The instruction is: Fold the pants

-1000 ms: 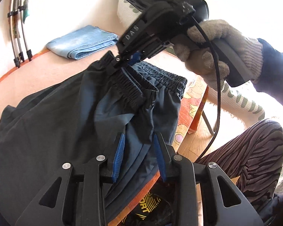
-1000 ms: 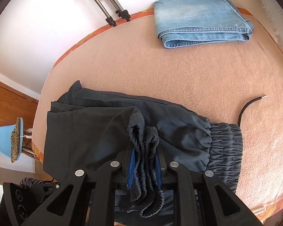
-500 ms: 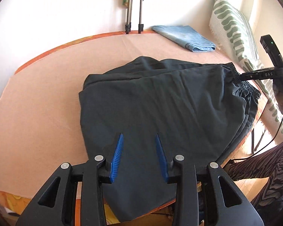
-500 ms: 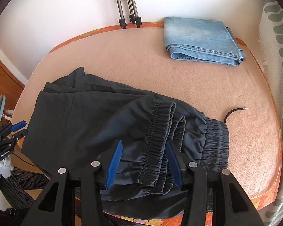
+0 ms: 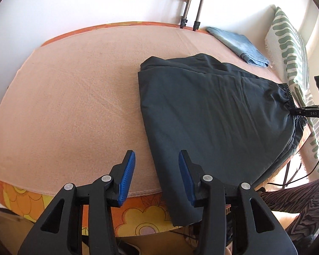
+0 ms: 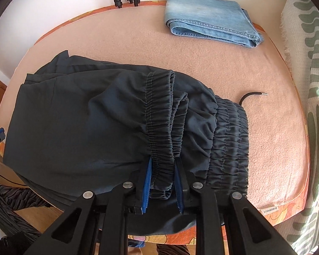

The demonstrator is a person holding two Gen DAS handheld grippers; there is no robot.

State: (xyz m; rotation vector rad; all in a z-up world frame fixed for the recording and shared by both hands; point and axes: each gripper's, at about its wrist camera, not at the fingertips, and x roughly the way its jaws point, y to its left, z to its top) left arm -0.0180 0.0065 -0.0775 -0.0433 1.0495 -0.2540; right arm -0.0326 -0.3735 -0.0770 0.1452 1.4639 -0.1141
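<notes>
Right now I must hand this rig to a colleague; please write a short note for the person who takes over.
Left gripper: open, empty, above the table's near edge beside the pants.
Right gripper: shut on the elastic leg cuffs of the dark navy fabric pants.
Pants lie on the round peach-covered table, cuffs folded over near the waistband.
Folded light blue jeans sit at the far edge.
Done: one fold.
Left: release the cuffs, probably fold again.

L claw (image 5: 157, 178) wide apart, holding nothing; R claw (image 6: 162, 188) pinched closed on fabric.
</notes>
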